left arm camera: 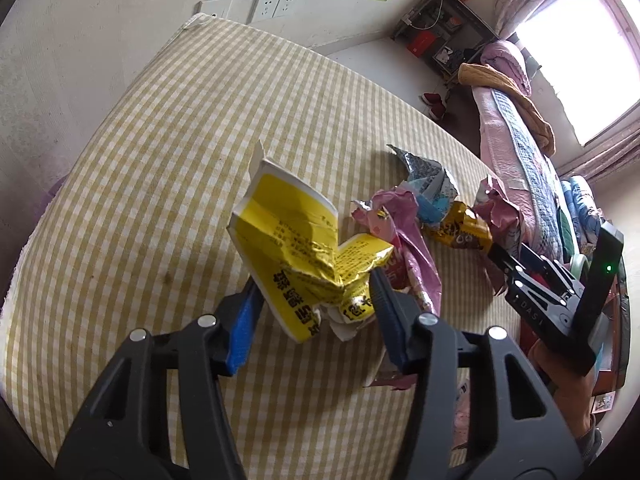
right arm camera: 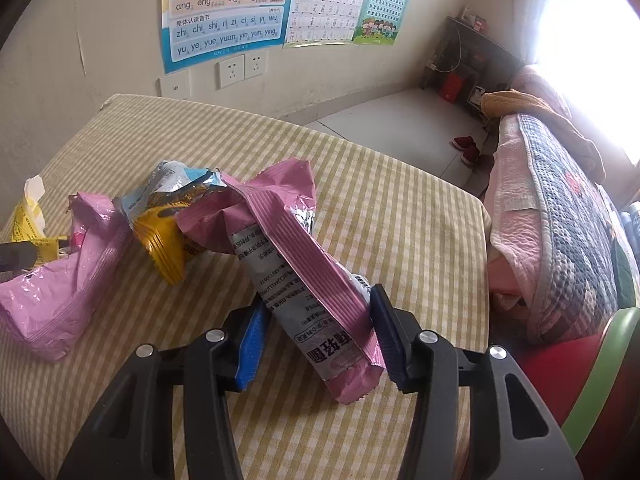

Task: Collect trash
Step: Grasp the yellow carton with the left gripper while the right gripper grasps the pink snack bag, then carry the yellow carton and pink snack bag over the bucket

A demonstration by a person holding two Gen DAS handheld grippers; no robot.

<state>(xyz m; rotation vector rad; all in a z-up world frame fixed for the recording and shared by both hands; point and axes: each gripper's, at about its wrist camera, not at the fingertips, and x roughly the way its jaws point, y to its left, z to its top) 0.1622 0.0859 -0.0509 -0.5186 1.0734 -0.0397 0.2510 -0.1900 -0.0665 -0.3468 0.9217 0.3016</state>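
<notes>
Both grippers straddle wrappers on the checked table; neither grip is confirmed.

Left gripper [left arm camera: 316, 304]: jaws parted around the crumpled yellow wrapper [left arm camera: 296, 240], frame centre, one pad touching at most. Right gripper [right arm camera: 316, 336]: jaws parted astride the pink wrapper [right arm camera: 304, 264], lower centre, its long axis running from lower right up to upper left, torn mouth uppermost. Risk: slick foil may slide out on closing, or drag the touching pile [right arm camera: 160, 216] along.
</notes>
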